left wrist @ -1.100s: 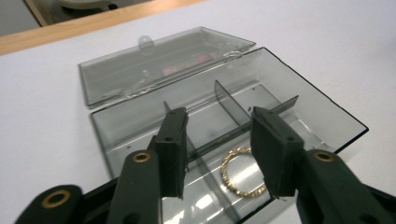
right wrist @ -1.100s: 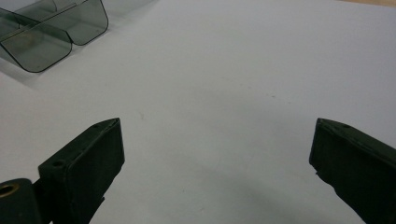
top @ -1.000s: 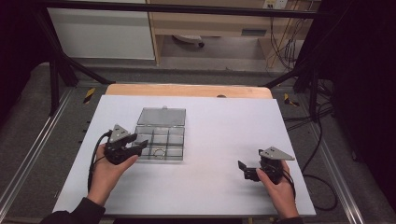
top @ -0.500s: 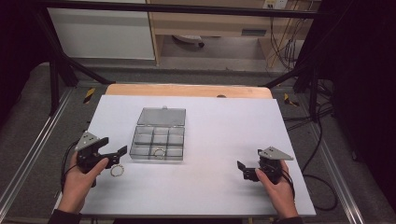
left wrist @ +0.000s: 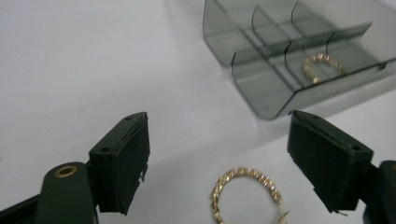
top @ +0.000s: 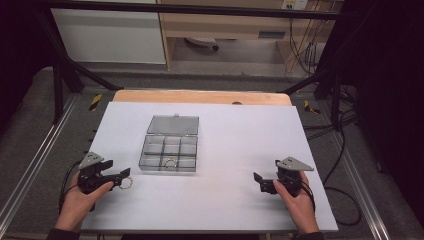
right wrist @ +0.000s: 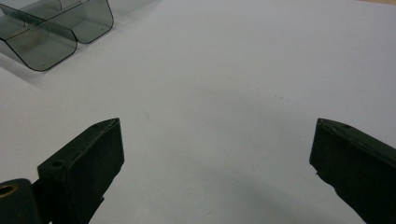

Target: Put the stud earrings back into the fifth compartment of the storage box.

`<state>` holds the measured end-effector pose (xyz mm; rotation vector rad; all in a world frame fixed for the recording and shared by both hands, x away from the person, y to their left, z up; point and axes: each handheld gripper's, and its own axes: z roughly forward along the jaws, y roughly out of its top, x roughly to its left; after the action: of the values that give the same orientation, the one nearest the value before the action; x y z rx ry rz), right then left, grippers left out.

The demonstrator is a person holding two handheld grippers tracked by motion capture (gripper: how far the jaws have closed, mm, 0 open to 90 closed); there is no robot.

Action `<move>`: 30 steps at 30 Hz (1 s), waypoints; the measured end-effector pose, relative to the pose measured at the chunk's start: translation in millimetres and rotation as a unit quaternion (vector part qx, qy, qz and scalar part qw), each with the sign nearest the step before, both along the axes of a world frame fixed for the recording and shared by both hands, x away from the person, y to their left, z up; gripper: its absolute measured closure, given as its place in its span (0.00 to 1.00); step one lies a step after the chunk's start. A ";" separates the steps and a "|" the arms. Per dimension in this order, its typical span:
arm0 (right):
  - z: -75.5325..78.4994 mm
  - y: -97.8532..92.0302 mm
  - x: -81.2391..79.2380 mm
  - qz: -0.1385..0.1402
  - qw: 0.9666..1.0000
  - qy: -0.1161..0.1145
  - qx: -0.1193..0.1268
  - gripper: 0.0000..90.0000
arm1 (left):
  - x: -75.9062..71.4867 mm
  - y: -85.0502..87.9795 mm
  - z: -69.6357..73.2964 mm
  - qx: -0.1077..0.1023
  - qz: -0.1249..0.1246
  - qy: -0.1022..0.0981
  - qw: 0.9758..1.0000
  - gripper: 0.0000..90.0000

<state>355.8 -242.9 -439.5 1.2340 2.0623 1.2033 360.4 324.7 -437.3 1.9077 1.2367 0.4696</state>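
At about eight o'clock on the white table (top: 225, 130), the left gripper (top: 122, 176) has its jaws spread, just now narrowing a little, with a gold ring (left wrist: 246, 192) lying loose on the table between them, untouched. Near the centre, at about eleven o'clock, sits a clear box (top: 169, 150) holding a second ring (top: 171, 163) in its front middle compartment. At four o'clock, the right gripper (top: 260, 181) rests with jaws wide apart, holding nothing.
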 end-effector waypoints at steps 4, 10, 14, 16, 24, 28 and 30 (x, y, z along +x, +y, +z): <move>-0.4 1.9 -1.0 0.001 1.000 0.002 -0.003 0.04 | 1.2 2.4 -6.8 0.017 0.003 0.022 1.000 0.39; -0.5 0.8 -1.1 -0.002 1.000 0.004 -0.002 0.04 | -1.9 -4.5 -10.7 0.019 -0.026 0.036 0.999 0.63; -0.6 -0.3 -0.9 -0.001 1.000 0.002 -0.002 0.04 | -3.2 -8.4 -12.0 0.036 -0.037 0.040 0.998 0.74; -0.6 0.1 -1.0 -0.001 1.000 0.003 -0.001 0.04 | -2.9 -7.1 -11.6 0.038 -0.031 0.037 0.998 0.77; -0.7 0.9 -0.6 0.000 1.000 0.003 -0.003 0.04 | -3.8 -3.1 -14.3 0.046 -0.022 0.028 0.998 0.91; -0.7 1.3 -0.7 0.003 1.000 0.002 -0.006 0.04 | -3.4 -3.7 -14.6 0.047 -0.020 0.027 0.998 0.96; -0.8 1.6 -0.6 0.003 1.000 0.002 -0.006 0.04 | -3.0 -3.1 -14.4 0.043 -0.019 0.030 0.998 0.97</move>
<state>355.2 -241.3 -440.3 1.2263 2.0739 1.1898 357.3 321.6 -451.8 2.0268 1.2346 0.4563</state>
